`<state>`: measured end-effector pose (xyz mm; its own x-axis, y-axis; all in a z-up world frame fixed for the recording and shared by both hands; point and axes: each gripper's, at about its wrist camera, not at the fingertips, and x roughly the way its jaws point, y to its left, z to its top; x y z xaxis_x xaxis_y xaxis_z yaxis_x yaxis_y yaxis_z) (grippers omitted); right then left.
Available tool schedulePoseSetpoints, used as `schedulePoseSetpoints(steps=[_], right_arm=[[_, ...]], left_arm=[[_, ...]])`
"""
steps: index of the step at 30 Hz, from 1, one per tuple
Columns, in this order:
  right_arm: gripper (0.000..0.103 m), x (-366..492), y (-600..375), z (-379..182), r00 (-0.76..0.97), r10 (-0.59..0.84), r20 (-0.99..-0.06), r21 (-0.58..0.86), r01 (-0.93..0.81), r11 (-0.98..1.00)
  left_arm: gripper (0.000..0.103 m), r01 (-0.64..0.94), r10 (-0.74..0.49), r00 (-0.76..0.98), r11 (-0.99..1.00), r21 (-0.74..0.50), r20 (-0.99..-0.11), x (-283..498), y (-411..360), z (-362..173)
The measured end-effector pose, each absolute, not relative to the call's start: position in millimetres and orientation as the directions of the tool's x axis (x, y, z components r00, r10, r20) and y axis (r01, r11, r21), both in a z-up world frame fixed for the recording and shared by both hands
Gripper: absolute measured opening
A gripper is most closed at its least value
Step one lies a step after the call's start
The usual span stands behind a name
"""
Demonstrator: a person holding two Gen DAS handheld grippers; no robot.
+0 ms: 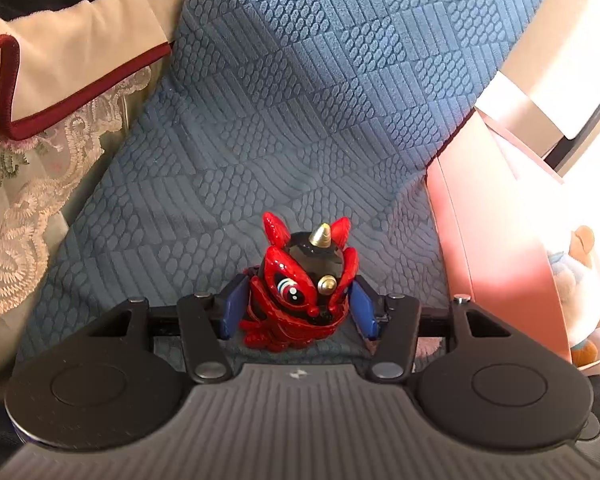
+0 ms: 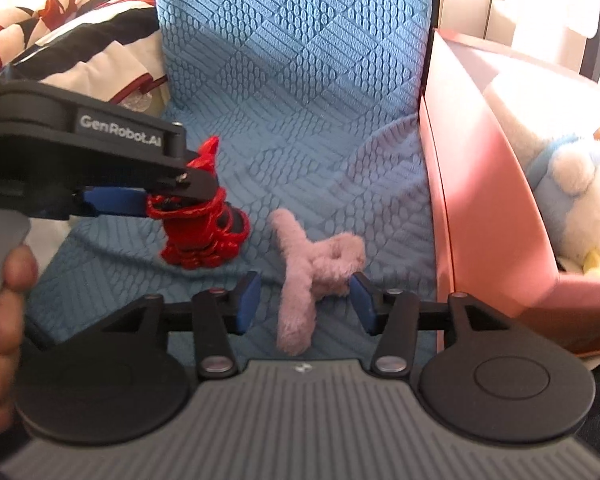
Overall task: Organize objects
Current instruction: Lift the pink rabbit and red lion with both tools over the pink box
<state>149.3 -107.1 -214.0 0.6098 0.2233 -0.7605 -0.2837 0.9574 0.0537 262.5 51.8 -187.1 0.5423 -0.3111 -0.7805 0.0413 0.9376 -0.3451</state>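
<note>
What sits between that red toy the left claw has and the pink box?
Only the fuzzy pink clip, lying on the blue cover between the red figurine and the pink box, low enough that a lifted figurine should probably clear it.

Pink fuzzy clip (image 2: 304, 280) lies between open hand-held gripper (image 2: 306, 300) pads.

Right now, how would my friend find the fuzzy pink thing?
Look at the blue quilted cover, beside the pink box. The fuzzy pink thing lies there between the right gripper's open blue fingers. Unlike the shiny red toy nearby, it is soft and looped.
</note>
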Motion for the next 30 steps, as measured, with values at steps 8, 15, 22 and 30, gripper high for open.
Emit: schedulePoseSetpoints(steps=[8,15,22,30], right_arm=[[0.052,161,-100,-215,0.640,0.198,-0.742,-0.001,-0.297,0.955],[0.060,172,-93,-224,0.658,0.151,-0.738,-0.092,-0.319,0.943],[0.060,185,-96,-238,0.605,0.120,-0.788,-0.088,-0.303,0.949],[0.049,185,-100,-232,0.553,0.153,-0.819,-0.010,-0.279,0.960]], left_arm=[[0.061,0.021,-0.309,0.540,0.935,-0.355,-0.783,266,57,-188],[0.061,0.021,-0.309,0.536,0.935,-0.354,-0.785,268,56,-188],[0.061,0.016,-0.312,0.536,0.933,-0.360,-0.785,269,58,-188],[0.061,0.013,-0.321,0.550,0.926,-0.376,-0.771,265,59,-187]])
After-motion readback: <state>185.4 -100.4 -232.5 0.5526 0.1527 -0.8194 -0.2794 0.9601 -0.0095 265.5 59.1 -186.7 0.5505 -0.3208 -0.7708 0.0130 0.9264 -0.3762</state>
